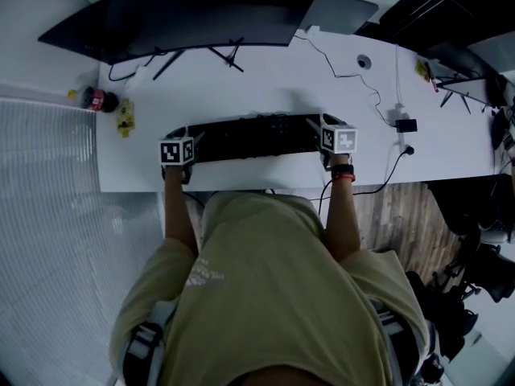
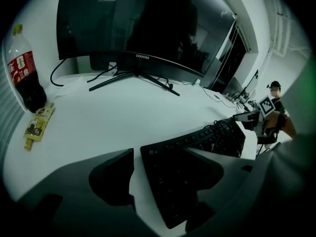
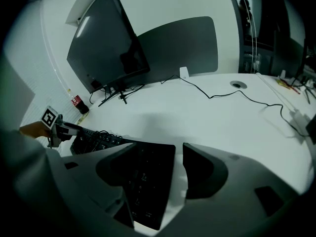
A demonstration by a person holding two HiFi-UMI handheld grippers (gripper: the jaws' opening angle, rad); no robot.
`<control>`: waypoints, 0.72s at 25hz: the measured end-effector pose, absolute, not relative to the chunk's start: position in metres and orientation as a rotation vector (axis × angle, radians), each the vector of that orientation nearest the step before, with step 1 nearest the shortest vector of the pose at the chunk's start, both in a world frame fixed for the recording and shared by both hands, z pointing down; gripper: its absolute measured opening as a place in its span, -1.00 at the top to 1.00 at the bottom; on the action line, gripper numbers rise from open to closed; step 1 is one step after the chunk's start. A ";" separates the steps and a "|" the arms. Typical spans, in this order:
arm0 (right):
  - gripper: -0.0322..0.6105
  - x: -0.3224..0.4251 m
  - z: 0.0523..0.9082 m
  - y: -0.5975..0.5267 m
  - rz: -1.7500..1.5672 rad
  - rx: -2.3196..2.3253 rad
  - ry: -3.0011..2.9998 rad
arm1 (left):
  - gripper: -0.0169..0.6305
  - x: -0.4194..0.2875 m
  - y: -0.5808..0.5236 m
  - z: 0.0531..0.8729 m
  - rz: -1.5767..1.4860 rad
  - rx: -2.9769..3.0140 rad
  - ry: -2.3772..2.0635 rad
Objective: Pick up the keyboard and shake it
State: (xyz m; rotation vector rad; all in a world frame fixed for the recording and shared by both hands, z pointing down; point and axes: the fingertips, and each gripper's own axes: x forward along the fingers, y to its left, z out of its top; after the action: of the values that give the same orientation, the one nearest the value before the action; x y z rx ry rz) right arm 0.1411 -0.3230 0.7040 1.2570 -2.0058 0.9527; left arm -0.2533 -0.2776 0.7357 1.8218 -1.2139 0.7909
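- A long black computer keyboard (image 1: pixel 253 137) lies flat along the near edge of a white desk (image 1: pixel 265 79), directly in front of a person in an olive T-shirt (image 1: pixel 273 296).
- The left tongs (image 1: pixel 187 145) are at the keyboard's left end and the right tongs (image 1: pixel 330 139) at its right end, each with its marker cube on top.
- In the left gripper view, the jaws of the left tongs (image 2: pixel 158 154) stand apart. The keyboard's (image 2: pixel 163 181) left end lies between them, the inner jaw reaches over the keys, and a strip of bare desk shows between the outer jaw and the keyboard's edge.
- In the right gripper view, the right tongs (image 3: pixel 160 149) are also spread and not clamped. The keyboard's (image 3: pixel 148 181) right end sits between the jaws, one jaw is over the keys, and the other stands just clear of the end with white desk showing in the gap.
- Behind the keyboard, at the far side of the desk, stands a wide curved black monitor (image 1: pixel 185 14) on a thin-legged stand.
- Beyond the keyboard's left end are a dark cola bottle with a red label (image 1: pixel 98 100) and a small yellow packet (image 1: pixel 125 117), both well apart from it.
- Beyond the keyboard's right end, a thin black cable (image 1: pixel 346 75) trails across the desk.
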 end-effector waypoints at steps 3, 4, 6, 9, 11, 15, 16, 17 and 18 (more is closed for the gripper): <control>0.02 0.137 0.708 -0.321 1.020 1.252 -2.002 | -0.02 -0.252 -0.277 0.738 0.772 1.813 -1.196; 0.02 0.137 0.712 -0.321 1.052 1.253 -2.001 | -0.02 -0.252 -0.277 0.738 0.770 1.812 -1.189; 0.02 0.137 0.716 -0.320 1.082 1.258 -1.991 | -0.02 -0.252 -0.278 0.738 0.764 1.810 -1.175; 0.02 0.132 0.716 -0.321 1.063 1.229 -1.985 | -0.02 -0.251 -0.278 0.740 0.748 1.810 -1.156; 0.02 0.129 0.719 -0.321 1.032 1.208 -1.977 | 0.06 -0.249 -0.278 0.741 0.731 1.814 -1.144; 0.02 0.129 0.721 -0.323 1.000 1.202 -1.966 | 0.10 -0.247 -0.277 0.741 0.698 1.809 -1.141; 0.02 0.128 0.722 -0.323 1.003 1.199 -1.963 | 0.11 -0.248 -0.276 0.741 0.697 1.806 -1.142; 0.02 0.128 0.722 -0.323 1.007 1.198 -1.959 | 0.11 -0.248 -0.276 0.742 0.698 1.800 -1.144; 0.02 0.128 0.722 -0.323 1.009 1.198 -1.956 | 0.11 -0.248 -0.276 0.742 0.701 1.792 -1.145</control>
State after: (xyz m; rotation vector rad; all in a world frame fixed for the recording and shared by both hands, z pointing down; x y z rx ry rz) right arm 0.1284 -0.3232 0.7217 1.1983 -1.9556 1.0092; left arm -0.2485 -0.2756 0.7418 1.7921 -1.1454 0.7014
